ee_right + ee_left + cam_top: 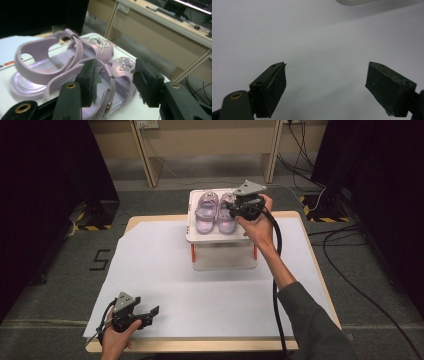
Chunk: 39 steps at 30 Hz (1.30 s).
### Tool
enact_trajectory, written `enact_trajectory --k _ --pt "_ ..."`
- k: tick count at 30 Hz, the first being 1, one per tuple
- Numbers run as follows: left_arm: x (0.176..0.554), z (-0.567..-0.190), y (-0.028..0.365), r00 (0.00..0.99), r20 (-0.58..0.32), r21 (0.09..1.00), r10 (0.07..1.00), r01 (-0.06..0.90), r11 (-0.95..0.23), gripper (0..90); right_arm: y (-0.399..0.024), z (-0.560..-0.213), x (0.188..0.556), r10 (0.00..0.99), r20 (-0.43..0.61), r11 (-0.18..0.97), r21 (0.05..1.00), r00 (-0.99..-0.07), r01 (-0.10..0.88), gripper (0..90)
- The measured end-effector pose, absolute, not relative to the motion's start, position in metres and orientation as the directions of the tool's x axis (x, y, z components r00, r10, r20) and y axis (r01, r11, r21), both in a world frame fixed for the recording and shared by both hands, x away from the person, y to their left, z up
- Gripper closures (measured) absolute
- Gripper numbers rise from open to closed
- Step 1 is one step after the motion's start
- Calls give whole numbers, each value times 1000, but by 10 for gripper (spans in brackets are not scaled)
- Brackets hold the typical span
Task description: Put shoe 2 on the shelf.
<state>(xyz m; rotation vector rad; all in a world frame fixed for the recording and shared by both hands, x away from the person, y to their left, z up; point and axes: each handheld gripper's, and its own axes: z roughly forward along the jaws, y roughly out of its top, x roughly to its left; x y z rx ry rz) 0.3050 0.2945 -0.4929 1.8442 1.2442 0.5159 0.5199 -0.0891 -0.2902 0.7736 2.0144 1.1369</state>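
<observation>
right tongs: apart, astride near sandal on white tray | left tongs: apart over worktop

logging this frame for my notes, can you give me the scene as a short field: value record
work in hand: a pair of lilac sandals set side by side on a white stand
right sandal: on the stand, between the jaws of the right tongs, pads not pressing on it
left sandal: beside it on the stand, untouched
white stand: raised tray on orange legs at the table's far edge
right tongs state: open, at the right sandal
left tongs: open, nothing between the jaws, low over the pale table cover at the near left corner
</observation>
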Motion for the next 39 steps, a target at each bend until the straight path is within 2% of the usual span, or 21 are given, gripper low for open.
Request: enact_trajectory --k 7,14,26,39 --pt "305 -493 294 421 -114 815 900 558 -158 160 -103 -296 499 764 -192 357 921 -616 156 489" --pt "305 -493 294 420 -113 813 901 560 -159 159 -114 -302 470 727 -176 348 928 -664 135 453" --pt "305 -494 295 418 -111 811 901 563 -161 159 -122 -334 430 664 -132 319 940 -736 120 407" --pt "305 -493 296 419 -113 809 901 565 -161 159 -116 -360 412 626 -70 301 940 -777 158 375"
